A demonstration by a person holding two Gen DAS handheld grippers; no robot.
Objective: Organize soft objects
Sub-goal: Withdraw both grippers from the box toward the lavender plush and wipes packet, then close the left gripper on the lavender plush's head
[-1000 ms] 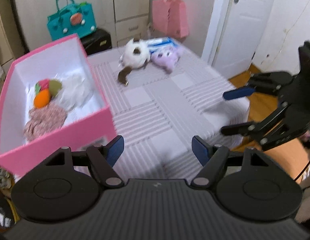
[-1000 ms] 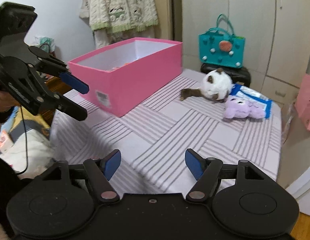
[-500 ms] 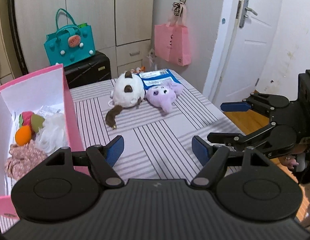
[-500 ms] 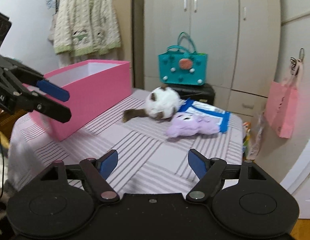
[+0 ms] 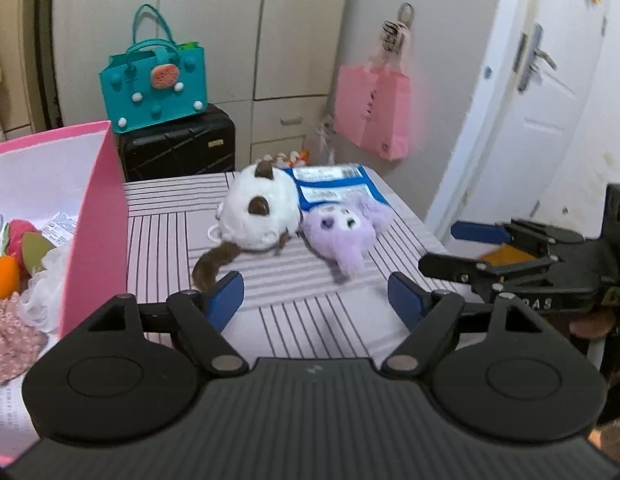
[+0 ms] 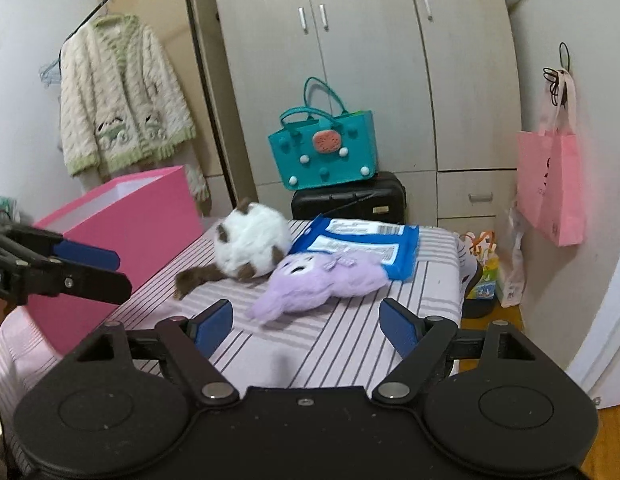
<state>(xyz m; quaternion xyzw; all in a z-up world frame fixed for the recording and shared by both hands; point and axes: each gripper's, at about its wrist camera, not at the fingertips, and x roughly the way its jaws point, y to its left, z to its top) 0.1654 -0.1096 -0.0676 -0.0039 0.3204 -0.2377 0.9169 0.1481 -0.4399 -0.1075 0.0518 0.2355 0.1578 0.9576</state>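
Blocking box contents: pink near wall

You are bringing both grippers closer to the white plush and purple plush; the left gripper and right gripper are opening, nothing between their jaws.

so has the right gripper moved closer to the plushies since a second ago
Yes. In its own view the right gripper has swung away from the pink box toward the purple plush, which now lies just ahead of its opening, empty jaws.
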